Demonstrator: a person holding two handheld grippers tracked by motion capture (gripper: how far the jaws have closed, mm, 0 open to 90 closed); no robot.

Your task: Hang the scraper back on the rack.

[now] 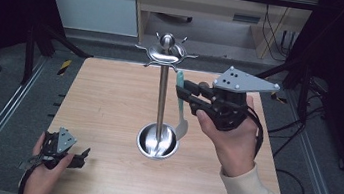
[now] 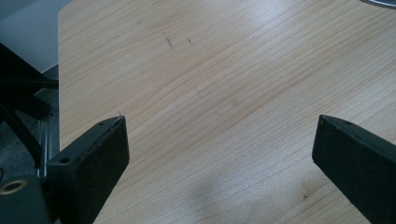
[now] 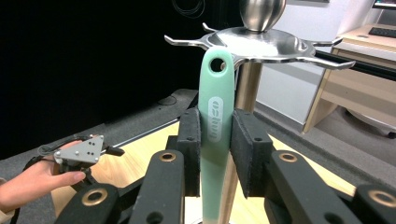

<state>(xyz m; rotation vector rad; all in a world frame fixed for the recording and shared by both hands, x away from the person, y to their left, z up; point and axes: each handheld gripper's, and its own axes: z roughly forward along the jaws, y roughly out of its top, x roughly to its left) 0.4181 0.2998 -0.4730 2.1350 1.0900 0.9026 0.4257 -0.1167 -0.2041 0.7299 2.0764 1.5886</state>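
Two forearms enter from the bottom of the high view, each hand holding one gripper. One wooden table (image 1: 106, 118) carries everything. On it stands one steel rack (image 1: 161, 100): a round base dish, one upright pole, and a top disc ringed with hooks under one ball knob. Six hooks can be counted in the high view; others may be hidden.

One right gripper (image 1: 184, 92), raised beside the pole, is clamped on one mint-green utensil (image 1: 178, 103). In the right gripper view both pads press the handle (image 3: 215, 126) from either side. It stands upright, and its one hanging hole sits just below a hook. Its pale lower end hangs near the base dish.

One left gripper (image 1: 82, 158) rests at the table's near left corner, well apart from the rack, jaws spread wide with nothing between them.
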